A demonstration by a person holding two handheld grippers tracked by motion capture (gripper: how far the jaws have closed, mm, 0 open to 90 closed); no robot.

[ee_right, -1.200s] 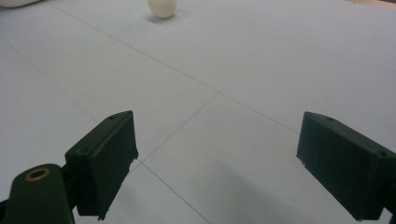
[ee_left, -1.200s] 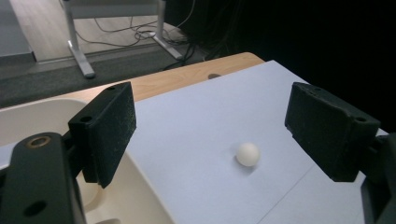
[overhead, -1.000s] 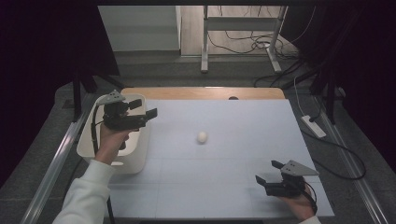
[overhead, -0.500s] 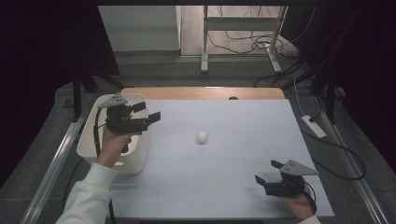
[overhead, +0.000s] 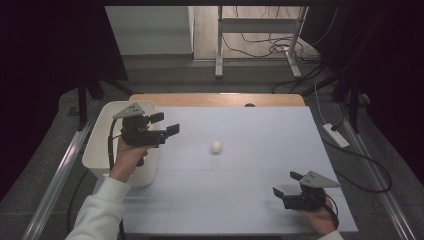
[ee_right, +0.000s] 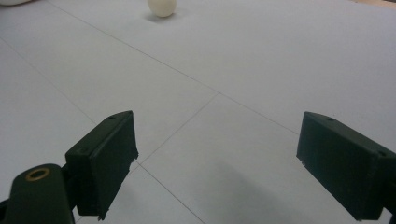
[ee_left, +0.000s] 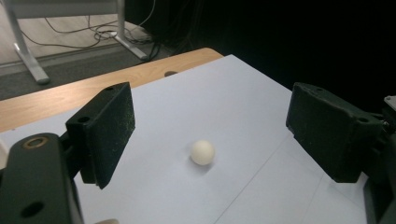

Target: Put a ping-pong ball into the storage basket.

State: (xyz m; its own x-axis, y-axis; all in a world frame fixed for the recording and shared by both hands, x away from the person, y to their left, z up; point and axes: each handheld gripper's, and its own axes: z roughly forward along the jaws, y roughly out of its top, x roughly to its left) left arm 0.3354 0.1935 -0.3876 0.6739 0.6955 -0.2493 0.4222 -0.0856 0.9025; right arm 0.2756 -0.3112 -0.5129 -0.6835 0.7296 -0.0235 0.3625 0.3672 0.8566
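Note:
A small white ball (overhead: 216,146) lies alone near the middle of the pale blue table top (overhead: 250,200). My left gripper (overhead: 165,124) hovers over the table's left side, beside the white bin, jaws open and empty, pointing toward the ball (ee_left: 202,152). In the left gripper view its jaws stand wide apart, with the ball on the table beyond them. My right gripper (overhead: 286,183) rests low at the front right corner, open and empty. In the right gripper view the ball (ee_right: 162,6) sits far ahead at the top edge.
A white bin (overhead: 102,145) stands at the table's left edge, under my left hand. A wooden strip (overhead: 215,99) runs along the far edge. A white power strip (overhead: 336,135) lies on the floor to the right, with cables and a metal frame beyond the table.
My left gripper has drifted slightly to the right, away from the bin and toward the ball. The right gripper and the ball have stayed put.

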